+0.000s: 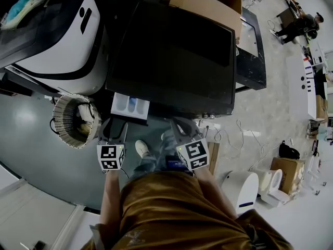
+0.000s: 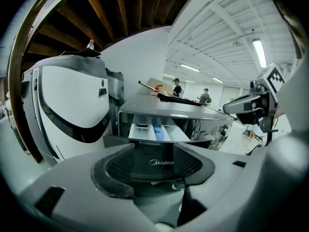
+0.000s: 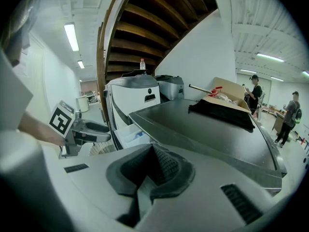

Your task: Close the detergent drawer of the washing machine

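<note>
Washing machine (image 1: 171, 56): dark grey cabinet with a flat dark top, the name Midea on its front. Detergent drawer (image 1: 130, 107): white, pulled out level from the front's upper left corner, its open compartments showing around a blue insert.

Your right gripper (image 3: 150, 161) has its jaws pressed together, pads meeting in a seam, nothing between them. Just past them is the washing machine (image 3: 207, 129), with a dark flat top and a black cloth (image 3: 222, 112) and an open cardboard box (image 3: 227, 92) sitting at its far end. The detergent drawer (image 3: 130, 134) sticks out open at the machine's left front, pale inside. Your left gripper (image 3: 107, 133) points at it from the left, close by, but I can't tell if it touches. Its marker cube (image 3: 62, 120) sits further back. Behind the drawer there's a white machine (image 3: 133, 94) with a bottle (image 3: 142, 64) on top, under wooden stairs (image 3: 154, 28). One person (image 3: 253, 93) stands behind the box, another (image 3: 292, 112) farther right.
</note>
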Demonstrator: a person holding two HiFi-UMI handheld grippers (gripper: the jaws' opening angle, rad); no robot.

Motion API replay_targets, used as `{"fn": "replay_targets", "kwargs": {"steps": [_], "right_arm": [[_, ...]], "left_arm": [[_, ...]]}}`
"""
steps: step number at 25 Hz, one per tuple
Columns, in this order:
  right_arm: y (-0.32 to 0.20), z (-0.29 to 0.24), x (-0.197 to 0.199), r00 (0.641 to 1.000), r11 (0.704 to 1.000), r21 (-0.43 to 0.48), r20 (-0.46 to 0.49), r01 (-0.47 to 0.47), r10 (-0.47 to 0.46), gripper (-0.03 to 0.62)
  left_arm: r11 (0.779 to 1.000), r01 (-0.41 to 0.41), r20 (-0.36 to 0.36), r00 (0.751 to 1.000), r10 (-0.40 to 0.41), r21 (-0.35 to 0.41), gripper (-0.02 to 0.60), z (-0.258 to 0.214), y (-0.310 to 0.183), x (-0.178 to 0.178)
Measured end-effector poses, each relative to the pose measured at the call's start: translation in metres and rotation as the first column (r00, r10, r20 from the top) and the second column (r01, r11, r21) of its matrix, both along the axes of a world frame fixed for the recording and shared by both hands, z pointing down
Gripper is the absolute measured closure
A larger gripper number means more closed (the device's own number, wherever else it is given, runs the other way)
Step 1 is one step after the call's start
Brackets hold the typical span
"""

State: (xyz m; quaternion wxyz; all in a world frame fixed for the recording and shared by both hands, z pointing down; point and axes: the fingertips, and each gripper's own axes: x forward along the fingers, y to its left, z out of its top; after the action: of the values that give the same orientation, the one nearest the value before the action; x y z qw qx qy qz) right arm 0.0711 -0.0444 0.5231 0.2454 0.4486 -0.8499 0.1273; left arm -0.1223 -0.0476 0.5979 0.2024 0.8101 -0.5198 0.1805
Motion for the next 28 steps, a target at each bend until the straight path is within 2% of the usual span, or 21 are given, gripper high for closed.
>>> {"fn": "replay_targets", "kwargs": {"steps": [28], "right_arm": [[-0.013, 0.004, 0.006, 1.000, 1.000, -0.013, 0.006, -0.012, 0.012, 0.582]], "left_arm": [[1.000, 0.004, -0.010, 1.000, -0.004, -0.007, 0.333, 0.001, -0.017, 0.003]]}}
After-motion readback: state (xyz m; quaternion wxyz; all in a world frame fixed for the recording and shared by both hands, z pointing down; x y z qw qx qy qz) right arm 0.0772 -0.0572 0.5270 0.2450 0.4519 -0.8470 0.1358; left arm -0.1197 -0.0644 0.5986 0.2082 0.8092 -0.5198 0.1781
